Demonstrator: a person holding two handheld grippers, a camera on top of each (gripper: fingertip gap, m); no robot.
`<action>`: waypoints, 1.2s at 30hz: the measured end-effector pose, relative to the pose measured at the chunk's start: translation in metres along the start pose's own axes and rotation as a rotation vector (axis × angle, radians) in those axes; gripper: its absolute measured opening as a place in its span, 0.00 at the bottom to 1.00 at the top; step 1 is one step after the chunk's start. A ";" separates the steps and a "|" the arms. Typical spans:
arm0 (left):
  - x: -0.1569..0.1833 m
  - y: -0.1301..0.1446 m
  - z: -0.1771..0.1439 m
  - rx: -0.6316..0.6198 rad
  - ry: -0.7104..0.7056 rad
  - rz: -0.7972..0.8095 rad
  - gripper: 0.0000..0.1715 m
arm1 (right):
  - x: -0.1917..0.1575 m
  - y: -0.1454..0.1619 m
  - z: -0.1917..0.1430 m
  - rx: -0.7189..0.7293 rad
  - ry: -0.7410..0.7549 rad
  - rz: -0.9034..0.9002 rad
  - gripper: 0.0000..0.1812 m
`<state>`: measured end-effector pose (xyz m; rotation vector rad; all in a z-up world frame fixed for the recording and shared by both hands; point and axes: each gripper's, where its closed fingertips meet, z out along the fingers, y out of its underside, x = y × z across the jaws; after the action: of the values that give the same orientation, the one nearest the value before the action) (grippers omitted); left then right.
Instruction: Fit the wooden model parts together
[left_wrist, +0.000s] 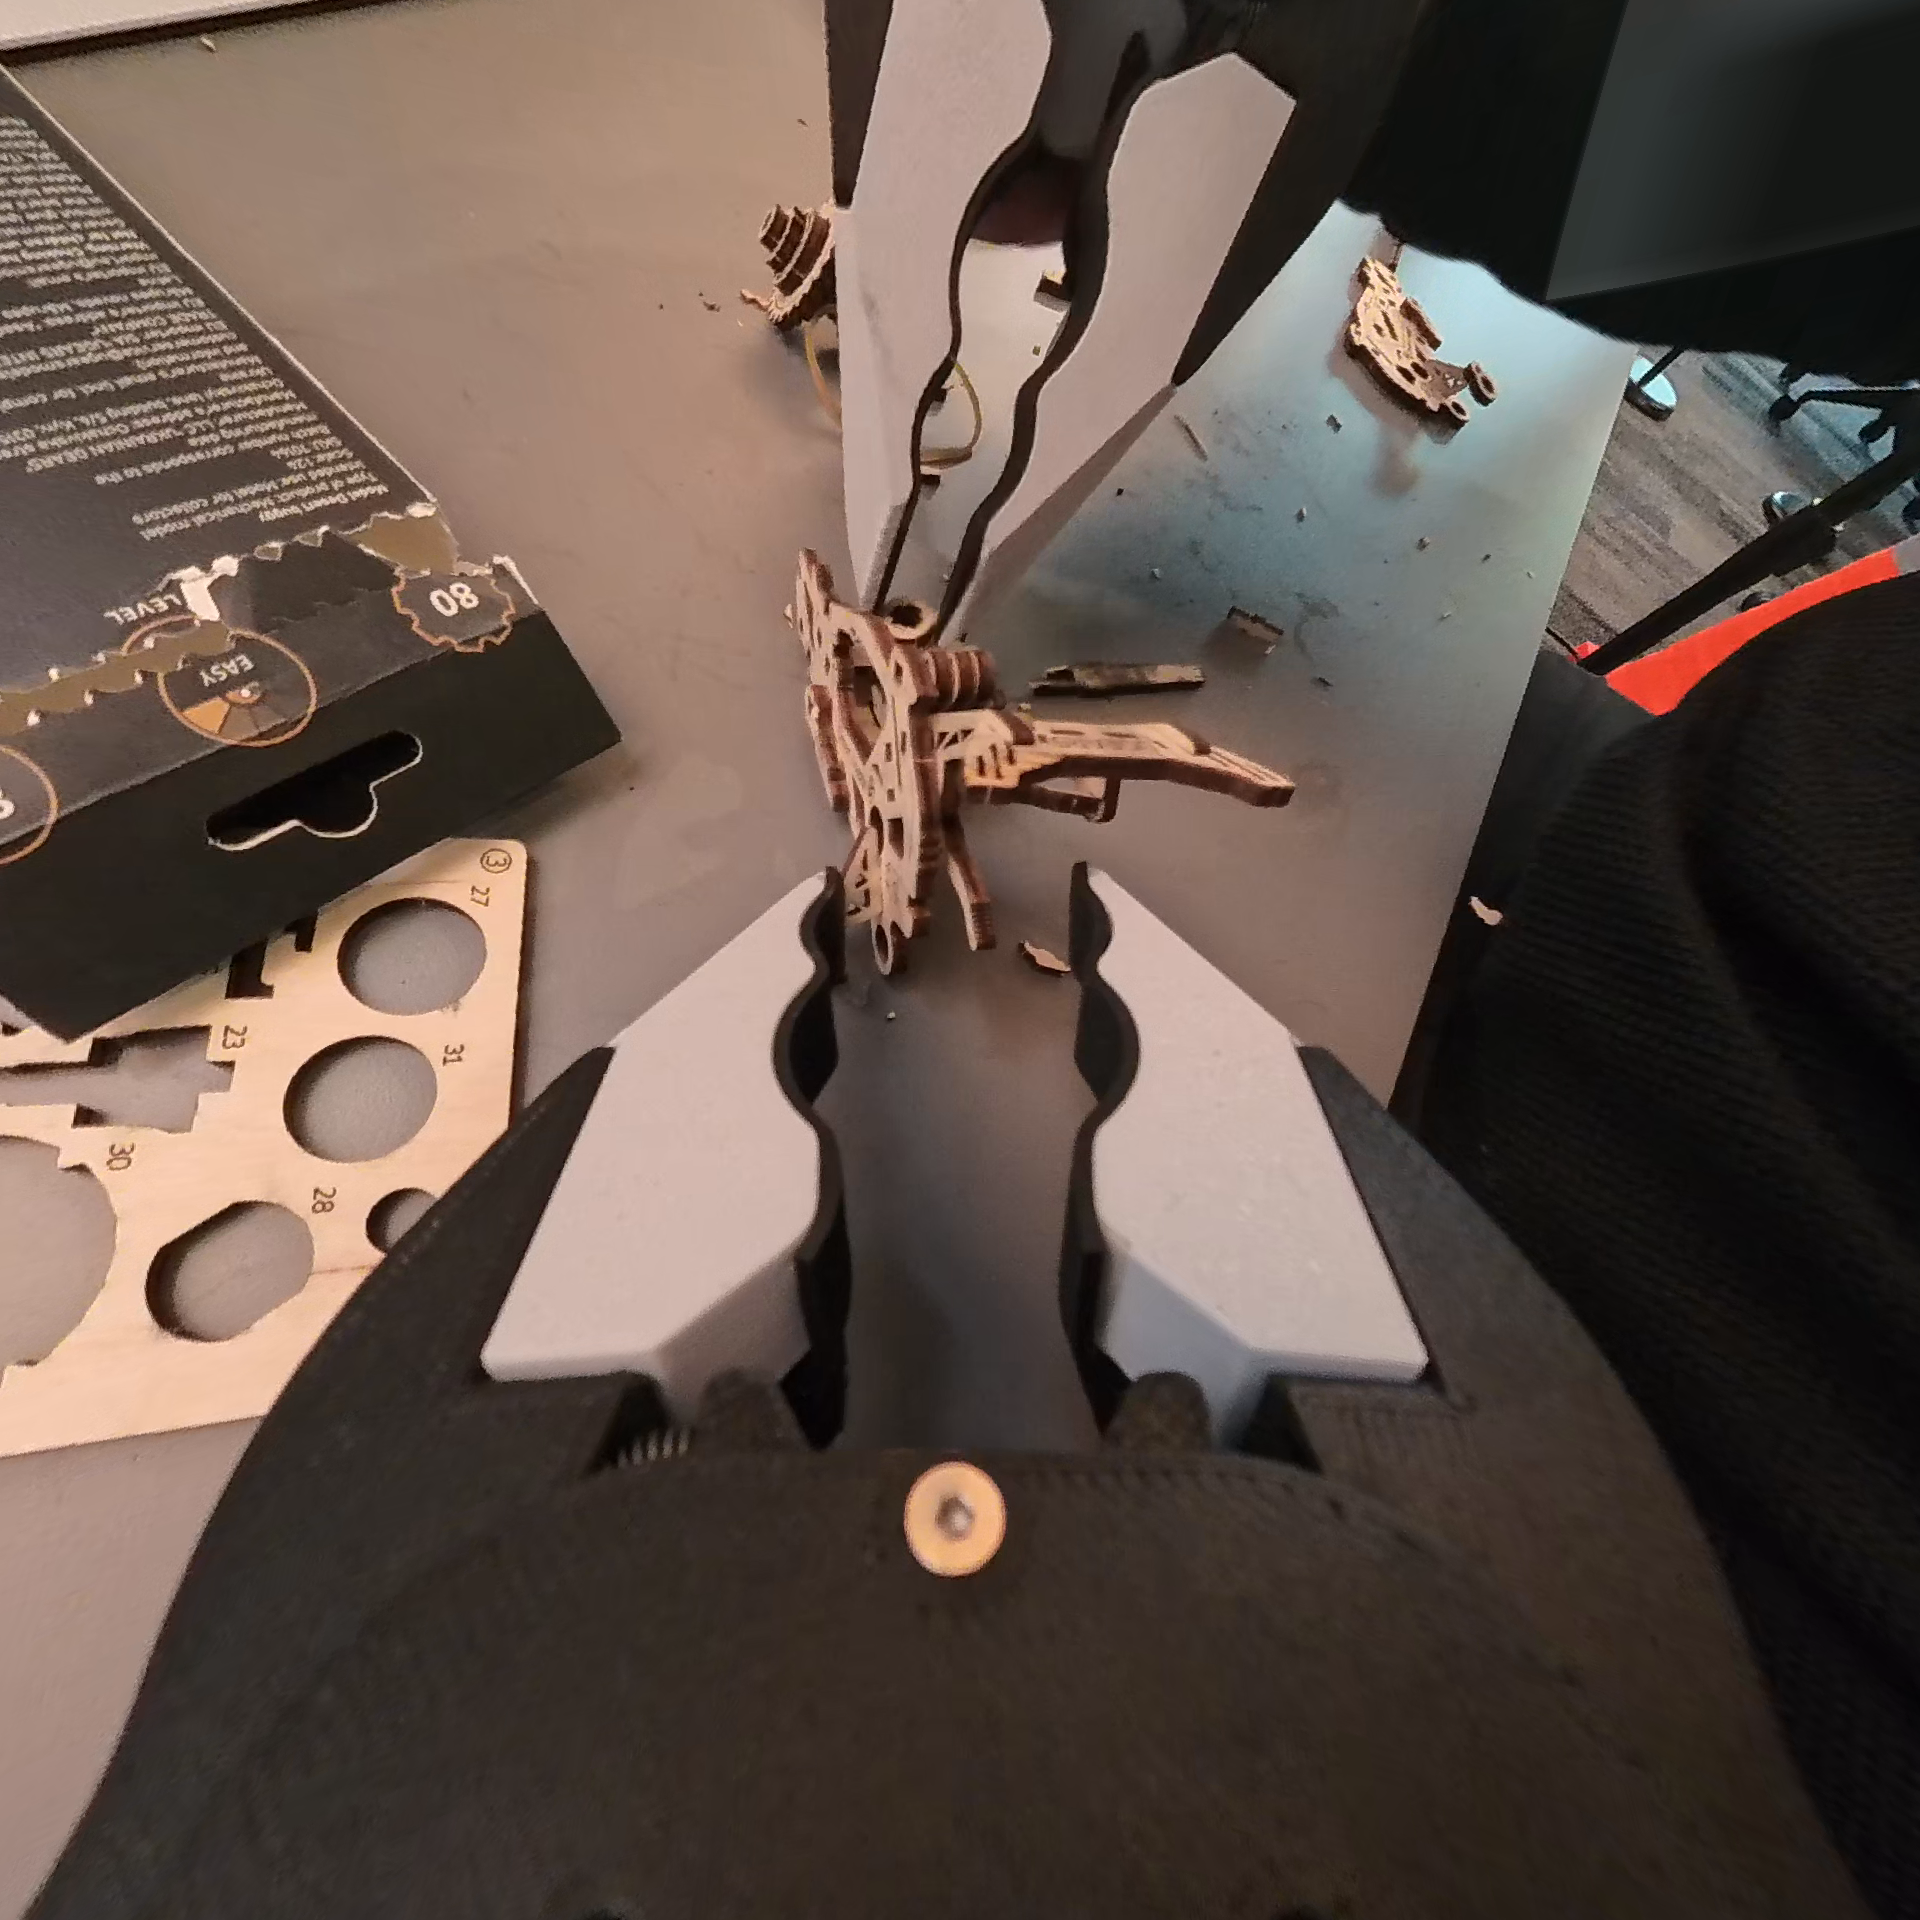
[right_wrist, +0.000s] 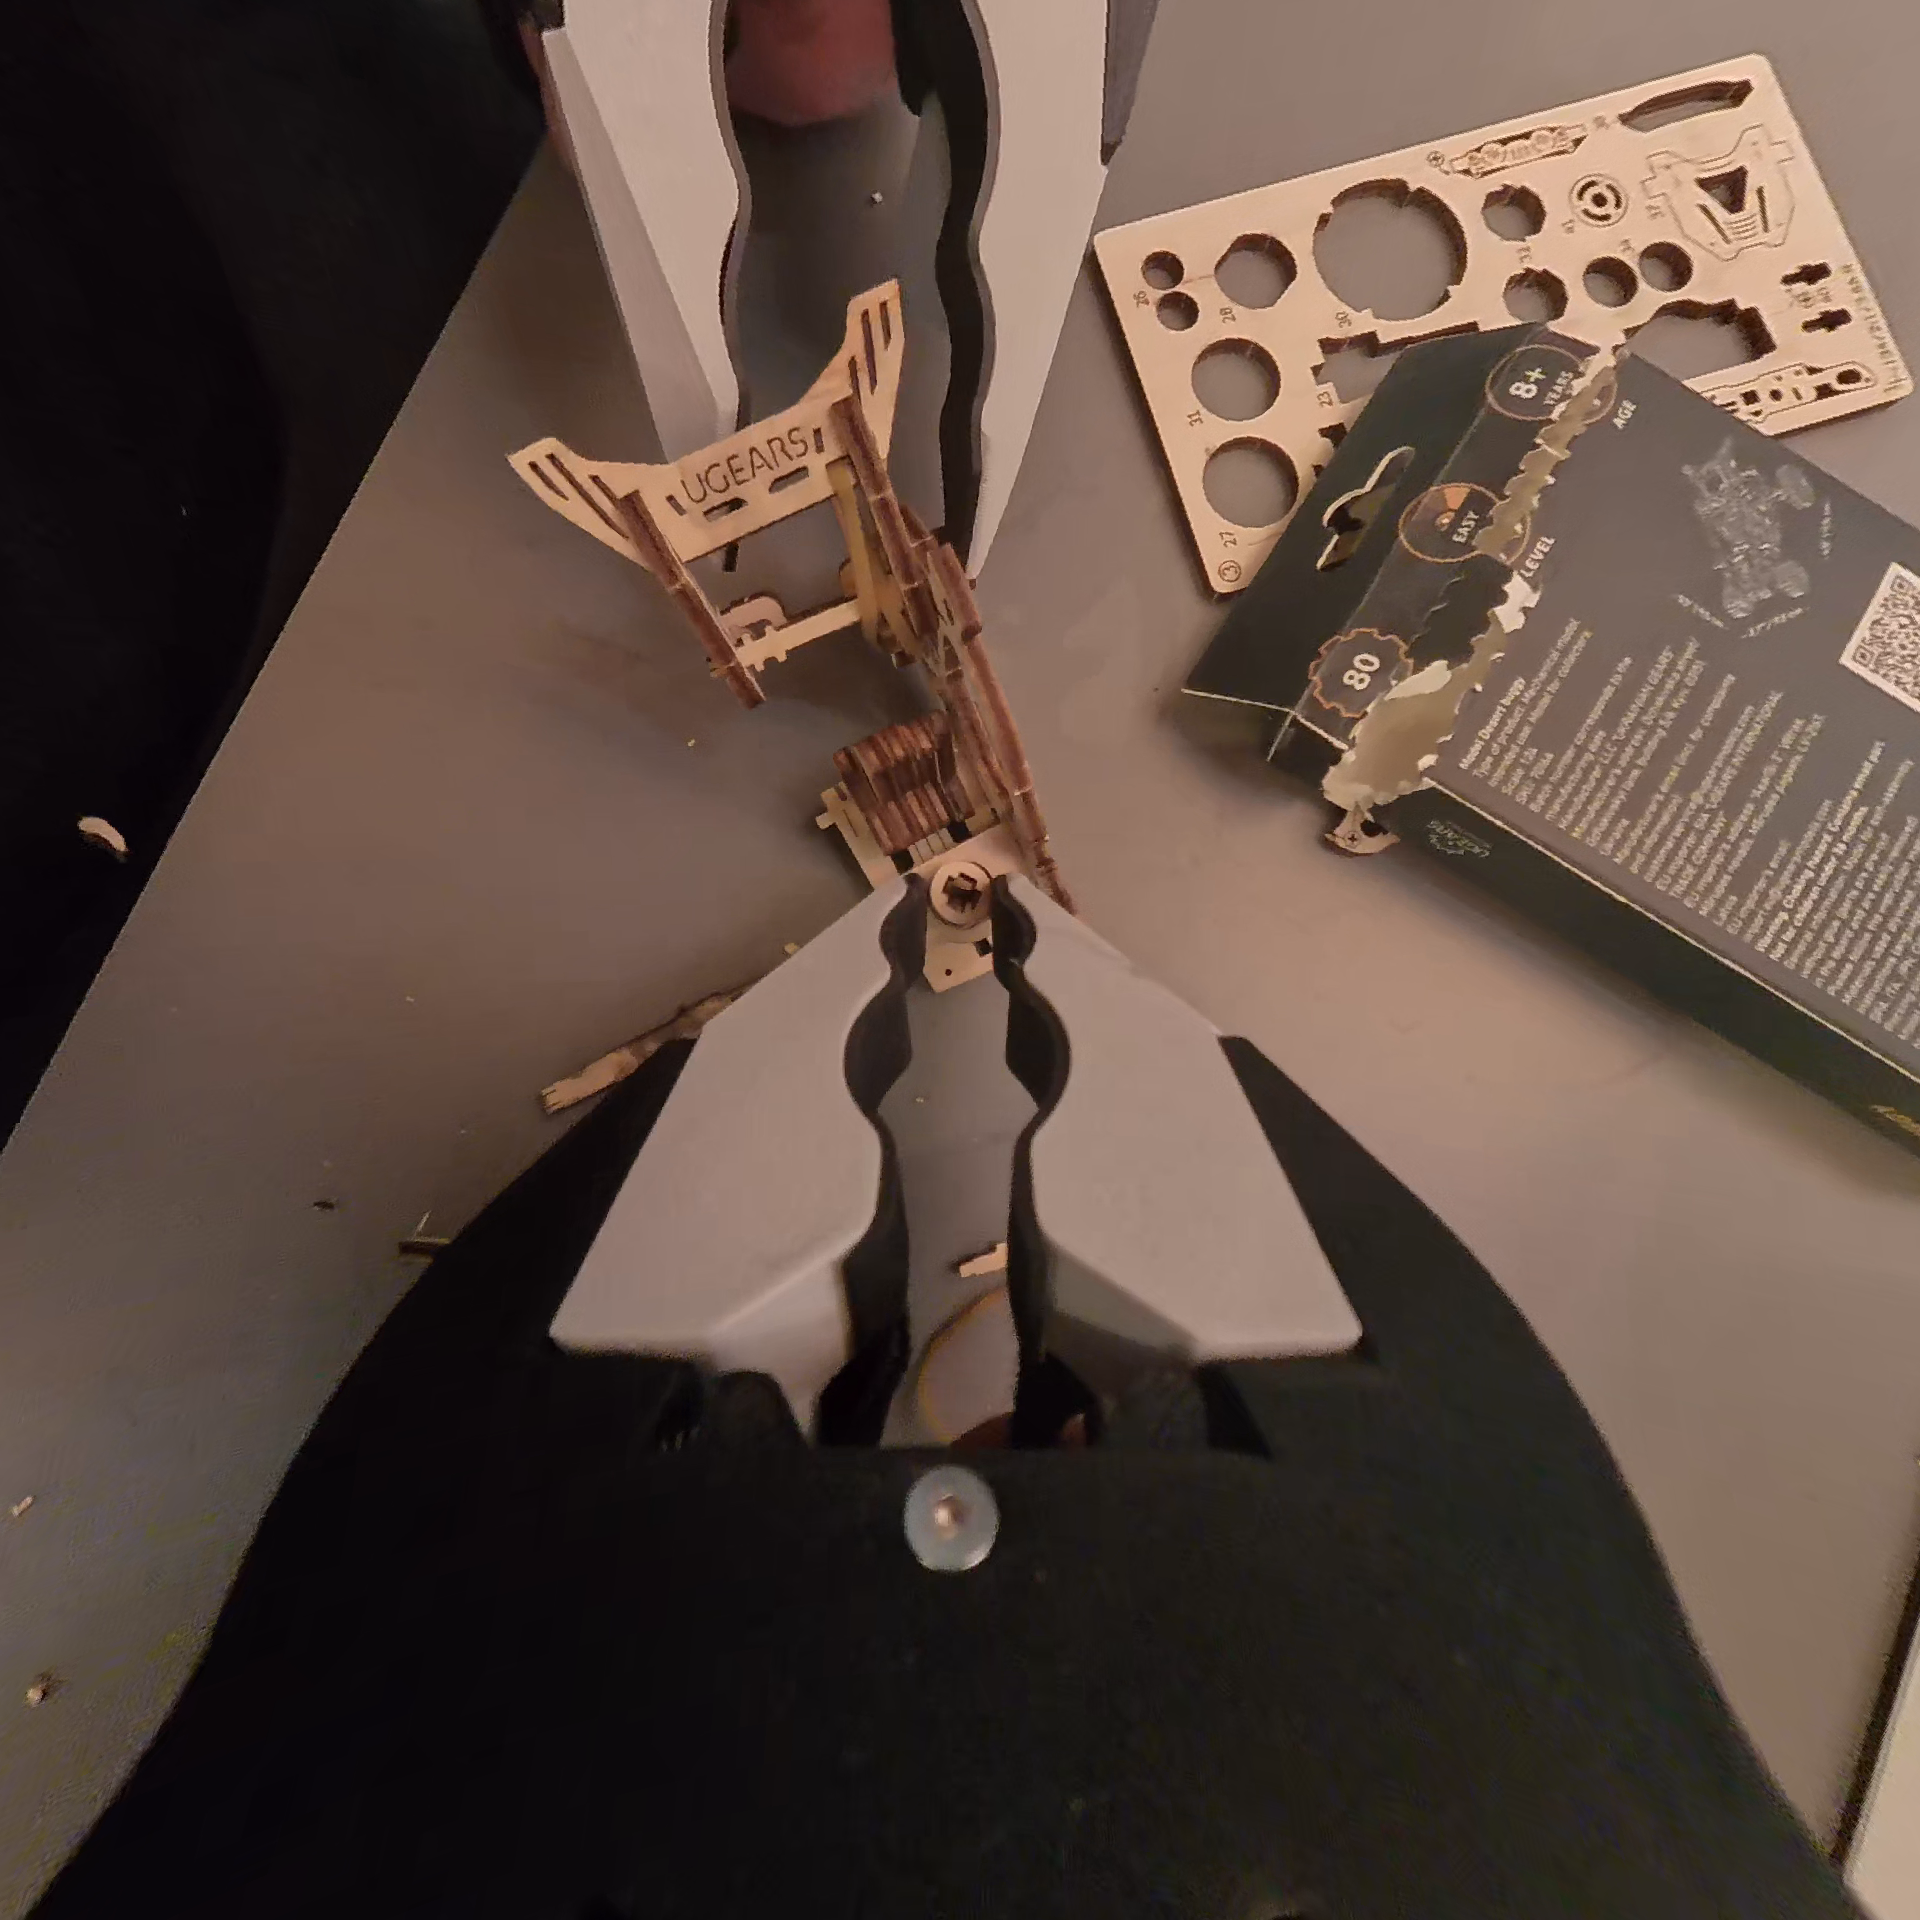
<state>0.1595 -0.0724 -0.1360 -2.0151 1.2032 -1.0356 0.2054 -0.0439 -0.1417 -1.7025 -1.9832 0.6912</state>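
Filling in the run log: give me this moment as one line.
right tool: shut on model | left tool: open, at model's other end | sheet, box: aside on table

Punched wooden sheet (left_wrist: 260, 1143) part-covered by torn black box (left_wrist: 208, 582); both cut by left edge. Second small assembly (left_wrist: 800, 265) half behind far gripper finger. Rubber band (left_wrist: 961, 416) mostly hidden. Table debris too small to identify.

Wooden model (right_wrist: 883, 644) between two facing grippers on the tabletop (right_wrist: 364, 831).
Right gripper (right_wrist: 958, 891) at one end, left gripper (left_wrist: 954, 878) opposite — box (left_wrist: 208, 582) and punched sheet (left_wrist: 281, 1132) to the model's side, the box overlapping the sheet.
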 end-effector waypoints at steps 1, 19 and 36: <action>0.000 0.000 0.000 0.000 0.000 0.000 0.24 | 0.000 0.000 0.000 -0.003 -0.001 -0.001 0.05; 0.000 0.000 0.000 -0.001 0.002 0.002 0.24 | -0.007 -0.001 -0.002 0.041 -0.008 0.088 0.01; 0.000 0.000 0.000 -0.001 0.003 0.002 0.23 | -0.015 -0.008 -0.005 0.064 -0.004 0.048 0.02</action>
<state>0.1597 -0.0727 -0.1364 -2.0133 1.2070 -1.0371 0.2046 -0.0592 -0.1326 -1.7172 -1.9083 0.7671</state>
